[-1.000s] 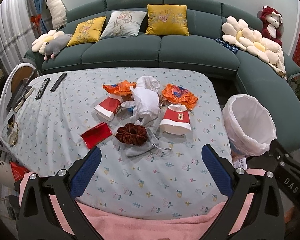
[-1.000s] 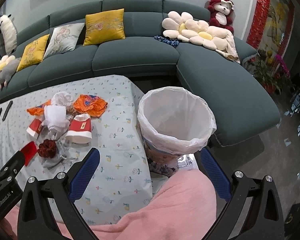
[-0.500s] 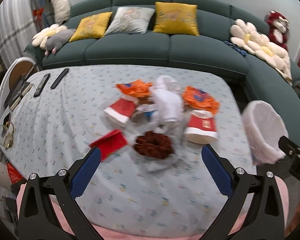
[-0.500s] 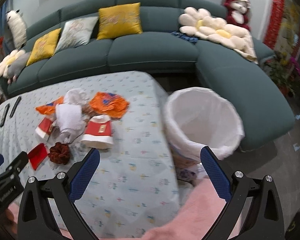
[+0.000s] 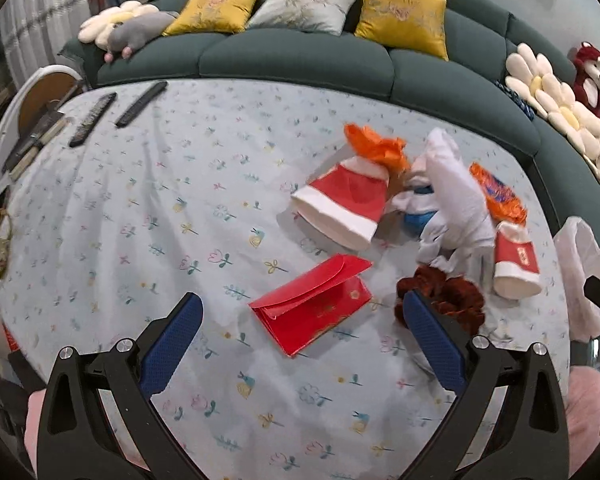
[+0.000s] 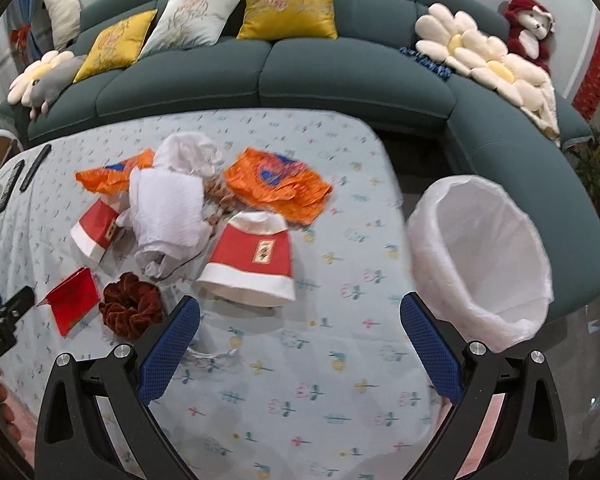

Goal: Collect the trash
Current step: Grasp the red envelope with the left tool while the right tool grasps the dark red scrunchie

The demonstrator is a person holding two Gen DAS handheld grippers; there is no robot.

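Observation:
Trash lies on the flowered tablecloth (image 5: 140, 240): a red envelope (image 5: 312, 308), a dark red scrunchie (image 5: 444, 292), two crushed red-and-white paper cups (image 5: 344, 200) (image 6: 252, 264), white crumpled tissue (image 6: 168, 204) and orange wrappers (image 6: 276, 184). My left gripper (image 5: 300, 344) is open and empty, low over the table just before the red envelope. My right gripper (image 6: 300, 340) is open and empty, over the table in front of the paper cup. A bin with a white liner (image 6: 484, 256) stands off the table's right edge.
Two remote controls (image 5: 96, 116) lie at the table's far left beside a white chair (image 5: 28, 92). A green sofa (image 6: 340, 76) with cushions and plush toys wraps around the back and right. A pink cloth (image 5: 584, 408) shows at the table's near edge.
Both grippers have moved forward and down over the table. The left one has come close to the red envelope; the right one has swung left towards the paper cup, away from the bin.

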